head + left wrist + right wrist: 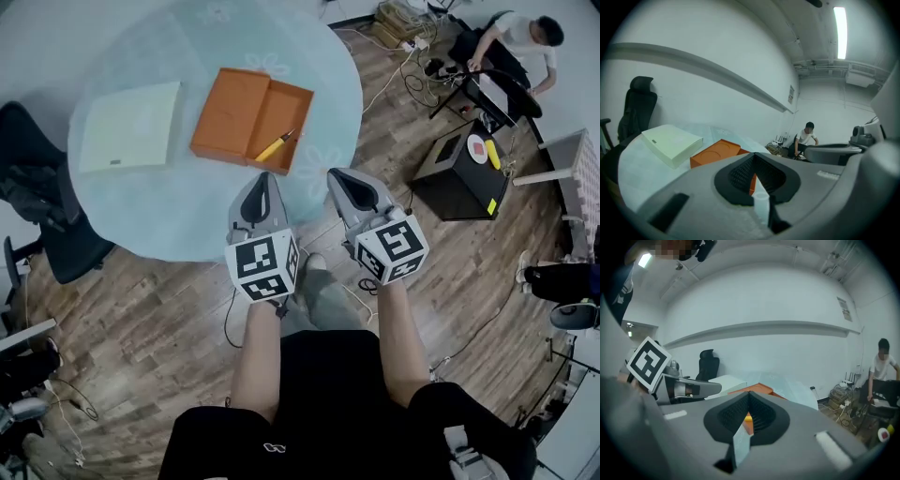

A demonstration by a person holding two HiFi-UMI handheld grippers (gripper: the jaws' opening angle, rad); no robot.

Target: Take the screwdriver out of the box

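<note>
An open orange box [215, 112] lies on the round glass table [178, 220], its lid to the left and its tray to the right. A yellow-handled screwdriver [274, 146] lies slanted in the tray. My left gripper [266, 180] and right gripper [343, 178] hover side by side at the table's near edge, just short of the box, both pointing towards it. Both are shut and hold nothing. In the left gripper view the left gripper [753, 159] has the orange box [717, 153] just beyond its tips. The right gripper [749, 397] likewise faces the box [757, 389].
A flat pale box [131, 127] lies on the table left of the orange one. A black office chair [37, 187] stands at the table's left. On the wooden floor to the right are a black case [459, 173], cables and a seated person [516, 42].
</note>
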